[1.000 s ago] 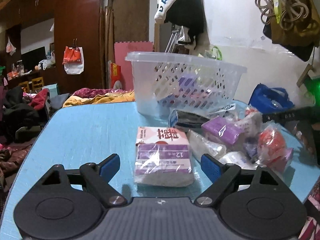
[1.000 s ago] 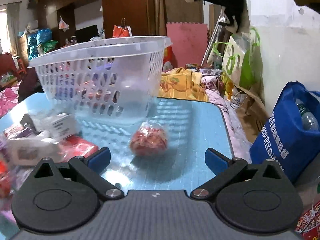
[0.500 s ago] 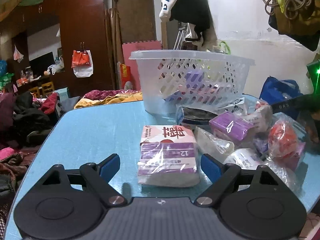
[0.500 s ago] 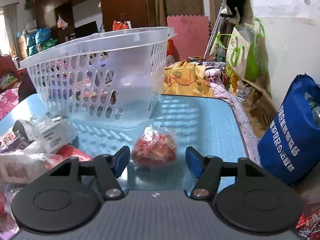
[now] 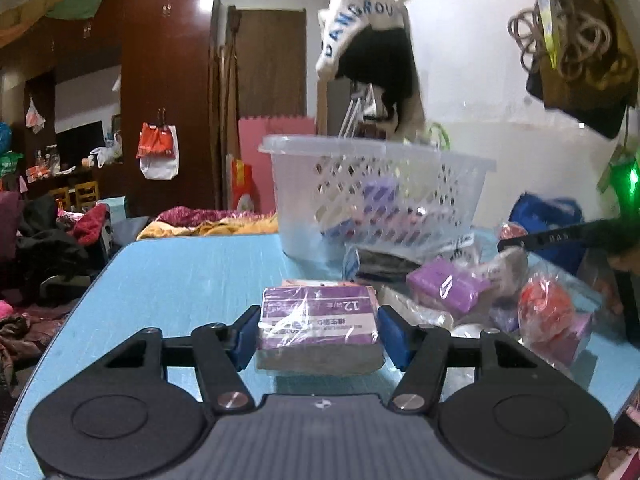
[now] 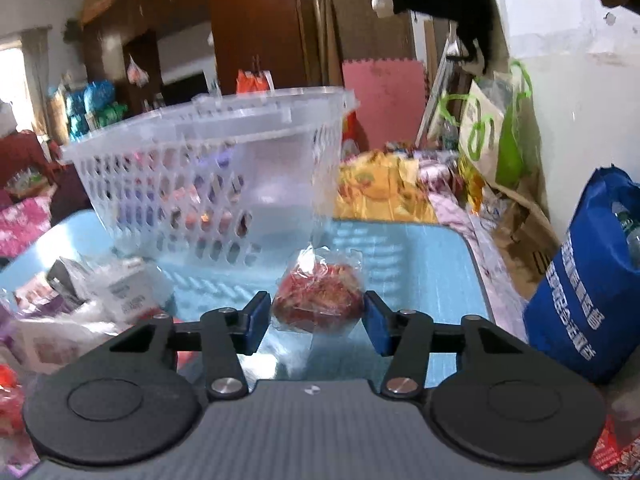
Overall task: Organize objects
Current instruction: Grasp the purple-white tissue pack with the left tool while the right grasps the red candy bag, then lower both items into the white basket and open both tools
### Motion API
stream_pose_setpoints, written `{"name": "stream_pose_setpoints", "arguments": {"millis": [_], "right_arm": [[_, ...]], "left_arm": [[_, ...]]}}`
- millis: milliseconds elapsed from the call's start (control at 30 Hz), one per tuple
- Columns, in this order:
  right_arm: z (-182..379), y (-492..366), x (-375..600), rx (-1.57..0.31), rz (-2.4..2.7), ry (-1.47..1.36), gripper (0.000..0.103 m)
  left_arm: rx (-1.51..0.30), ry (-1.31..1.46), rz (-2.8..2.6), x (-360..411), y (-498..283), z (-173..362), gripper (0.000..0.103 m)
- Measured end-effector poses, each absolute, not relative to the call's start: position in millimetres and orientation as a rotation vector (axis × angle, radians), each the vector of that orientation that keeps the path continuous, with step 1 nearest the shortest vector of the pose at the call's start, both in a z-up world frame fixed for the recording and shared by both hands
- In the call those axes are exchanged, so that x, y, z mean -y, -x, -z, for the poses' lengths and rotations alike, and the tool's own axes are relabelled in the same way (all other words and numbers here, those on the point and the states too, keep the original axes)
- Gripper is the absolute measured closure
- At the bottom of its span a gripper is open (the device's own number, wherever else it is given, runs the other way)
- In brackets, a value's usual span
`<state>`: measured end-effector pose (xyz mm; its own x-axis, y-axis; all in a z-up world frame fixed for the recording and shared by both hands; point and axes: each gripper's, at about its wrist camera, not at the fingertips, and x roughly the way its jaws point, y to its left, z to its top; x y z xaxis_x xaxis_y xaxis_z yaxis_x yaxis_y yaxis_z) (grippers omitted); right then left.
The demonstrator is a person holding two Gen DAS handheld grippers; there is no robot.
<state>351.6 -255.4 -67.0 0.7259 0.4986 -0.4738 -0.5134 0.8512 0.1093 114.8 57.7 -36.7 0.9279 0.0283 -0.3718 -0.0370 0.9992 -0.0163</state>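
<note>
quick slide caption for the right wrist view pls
Right gripper, just closing, clamps a clear-wrapped red bundle on the blue table, before the translucent plastic basket.

place: cluttered home bedroom | cues: wooden wardrobe; bedding; hanging clothes
</note>
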Motion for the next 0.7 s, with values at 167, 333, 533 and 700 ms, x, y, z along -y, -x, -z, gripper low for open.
{"name": "stream_pose_setpoints", "arguments": {"millis": [167, 333, 533, 700], "right_arm": [[61.4, -337.3, 256.4, -0.413, -0.607, 0.039, 0.049], [60.4, -337.1, 251.4, -0.398, -0.608, 0.069, 0.049], [60.1, -331.6, 254.1, -0.364, -0.626, 0.051, 0.049], [56.9, -322.3, 260.8, -0.311, -0.626, 0.034, 0.049]], "left_arm": [[-0.358, 0.071, -0.023, -65.7, -114.8, 34.9, 0.038], [-0.339, 0.063, -0.053, -63.6, -113.1, 34.7, 0.038], [-0.320, 0.072, -0.052, -65.3, -110.9, 35.1, 0.038], [-0.269, 0.134, -0.111, -73.3, -105.5, 20.8, 0.038]]}}
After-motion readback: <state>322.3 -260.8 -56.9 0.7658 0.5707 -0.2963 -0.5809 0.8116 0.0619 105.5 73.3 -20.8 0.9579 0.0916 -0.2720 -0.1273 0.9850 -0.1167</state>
